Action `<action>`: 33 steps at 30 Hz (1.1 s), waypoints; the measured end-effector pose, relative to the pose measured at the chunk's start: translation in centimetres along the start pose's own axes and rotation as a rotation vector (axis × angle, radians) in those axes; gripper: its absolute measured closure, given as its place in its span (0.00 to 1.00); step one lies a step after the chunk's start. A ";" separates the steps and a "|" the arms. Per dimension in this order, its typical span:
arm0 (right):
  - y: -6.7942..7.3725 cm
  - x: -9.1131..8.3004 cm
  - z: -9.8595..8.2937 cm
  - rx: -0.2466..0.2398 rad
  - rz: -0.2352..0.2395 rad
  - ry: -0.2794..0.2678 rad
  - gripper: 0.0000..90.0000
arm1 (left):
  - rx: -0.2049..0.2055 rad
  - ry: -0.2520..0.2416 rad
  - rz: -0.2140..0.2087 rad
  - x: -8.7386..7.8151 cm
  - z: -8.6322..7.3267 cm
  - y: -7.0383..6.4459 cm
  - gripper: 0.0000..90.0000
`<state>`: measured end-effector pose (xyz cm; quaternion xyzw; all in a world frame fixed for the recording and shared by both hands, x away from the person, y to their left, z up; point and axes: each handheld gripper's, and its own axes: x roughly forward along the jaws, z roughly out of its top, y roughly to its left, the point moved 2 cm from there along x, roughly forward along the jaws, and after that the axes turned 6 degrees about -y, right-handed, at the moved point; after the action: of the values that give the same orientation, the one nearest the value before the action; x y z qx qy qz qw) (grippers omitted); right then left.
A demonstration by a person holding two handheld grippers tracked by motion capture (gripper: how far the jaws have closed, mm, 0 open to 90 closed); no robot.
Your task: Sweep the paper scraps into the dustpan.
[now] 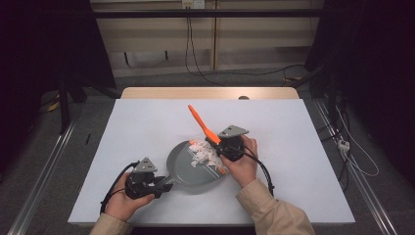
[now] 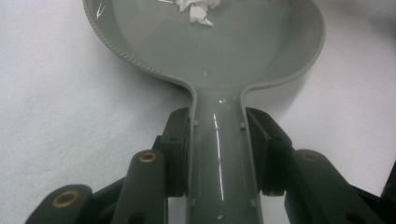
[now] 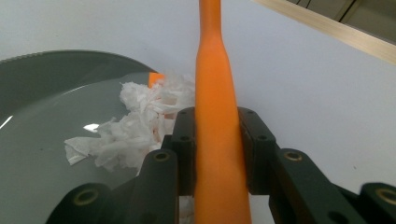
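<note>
Grey pan (image 1: 188,169) sat near the middle of the counter's (image 1: 147,122) front edge, its handle (image 2: 219,154) pointing toward the front left corner and clamped between the left gripper's (image 1: 164,185) jaws. Shredded white paper (image 1: 201,152) lay heaped in the pan's far right part. And over it, the right gripper (image 1: 221,147) was clenched on the orange spatula (image 1: 199,120), jaws pressed to both sides of its handle, which slanted up and away toward the counter's back edge. The spatula's lower end reached down among the paper scraps, just beside the pan's right rim.
</note>
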<state>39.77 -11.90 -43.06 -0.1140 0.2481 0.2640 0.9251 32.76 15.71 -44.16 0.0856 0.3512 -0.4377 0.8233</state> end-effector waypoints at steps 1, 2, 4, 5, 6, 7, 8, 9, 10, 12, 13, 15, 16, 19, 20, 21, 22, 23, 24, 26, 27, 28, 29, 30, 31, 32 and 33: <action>0.1 0.0 0.0 -0.002 0.005 0.001 0.79 | -0.002 -0.002 0.000 0.0 0.0 0.0 0.69; 0.3 0.0 0.1 -0.011 0.008 0.002 0.79 | -0.002 -0.004 0.003 0.0 0.0 0.0 0.69; 0.5 0.0 0.1 -0.011 0.021 -0.003 0.79 | -0.002 -0.004 0.007 0.1 0.0 0.0 0.69; 0.7 0.0 0.2 -0.008 0.031 -0.003 0.79 | -0.002 -0.004 0.006 0.1 0.0 0.0 0.69; 0.8 0.0 0.2 -0.013 0.042 -0.004 0.79 | -0.001 -0.002 0.002 0.1 0.0 0.0 0.69; 1.0 0.0 0.3 -0.021 0.049 -0.003 0.79 | -0.001 -0.001 0.001 0.1 -0.1 0.0 0.69; 1.2 0.0 0.4 -0.027 0.053 -0.003 0.79 | -0.001 -0.004 0.001 0.1 -0.1 0.0 0.69; 1.4 0.1 0.4 -0.037 0.060 -0.003 0.79 | 0.000 -0.003 0.002 0.1 -0.1 0.0 0.69; 1.6 0.1 0.5 -0.041 0.064 -0.003 0.79 | 0.001 0.001 0.001 0.1 -0.1 0.1 0.69; 1.9 0.0 0.6 -0.055 0.073 -0.001 0.79 | -0.001 0.002 0.001 0.1 -0.1 0.1 0.69; 2.1 0.0 0.7 -0.062 0.075 -0.001 0.79 | -0.003 0.000 0.003 0.1 -0.1 0.1 0.69; 2.3 -0.1 0.8 -0.062 0.078 -0.004 0.79 | -0.004 -0.001 0.004 0.1 -0.1 0.1 0.69; 2.3 -0.1 0.8 -0.067 0.081 -0.007 0.79 | -0.003 0.001 0.003 0.1 -0.2 0.1 0.69; 2.7 -0.3 1.1 -0.055 0.113 -0.022 0.79 | -0.010 -0.003 0.002 0.2 -0.2 0.1 0.69; 2.9 -0.3 1.2 -0.051 0.131 -0.025 0.79 | -0.009 -0.004 0.003 0.1 -0.2 0.2 0.69; 3.1 -0.4 1.3 -0.041 0.154 -0.029 0.79 | -0.012 -0.007 0.003 0.1 -0.2 0.2 0.69; 3.3 -0.4 1.4 -0.034 0.178 -0.033 0.79 | -0.005 -0.002 0.006 0.1 -0.2 0.2 0.69; 3.5 -0.4 1.6 -0.035 0.190 -0.042 0.79 | -0.007 -0.005 0.006 0.1 -0.2 0.2 0.69; 3.5 -0.5 1.7 -0.049 0.181 -0.053 0.79 | -0.013 -0.006 0.005 0.1 -0.2 0.2 0.69; 3.3 -0.6 2.0 -0.055 0.154 -0.069 0.79 | -0.005 -0.002 0.005 0.0 -0.3 0.4 0.69; 3.1 -0.6 2.1 -0.045 0.154 -0.076 0.79 | -0.015 -0.005 0.003 -0.1 -0.3 0.4 0.69; 2.8 -0.7 2.1 -0.031 0.157 -0.086 0.79 | -0.019 -0.005 0.000 -0.2 -0.3 0.5 0.69; 2.5 -0.7 2.2 -0.017 0.150 -0.099 0.79 | -0.020 -0.006 0.001 -0.3 -0.4 0.5 0.69; 2.1 -0.7 2.3 -0.013 0.139 -0.109 0.79 | -0.017 -0.005 -0.004 -0.4 -0.4 0.6 0.69; 1.8 -0.6 2.3 -0.007 0.130 -0.115 0.79 | -0.022 -0.005 0.001 -0.5 -0.4 0.6 0.69; 1.4 -0.5 2.3 0.005 0.122 -0.121 0.79 | -0.019 -0.004 0.001 -0.6 -0.5 0.7 0.69; 1.0 -0.4 2.3 0.018 0.112 -0.128 0.79 | -0.023 -0.006 -0.001 -0.7 -0.6 0.7 0.69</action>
<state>39.79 -10.46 -40.96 -0.0745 0.1969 0.3200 0.9237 32.79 16.83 -44.27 0.0746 0.3535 -0.4346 0.8250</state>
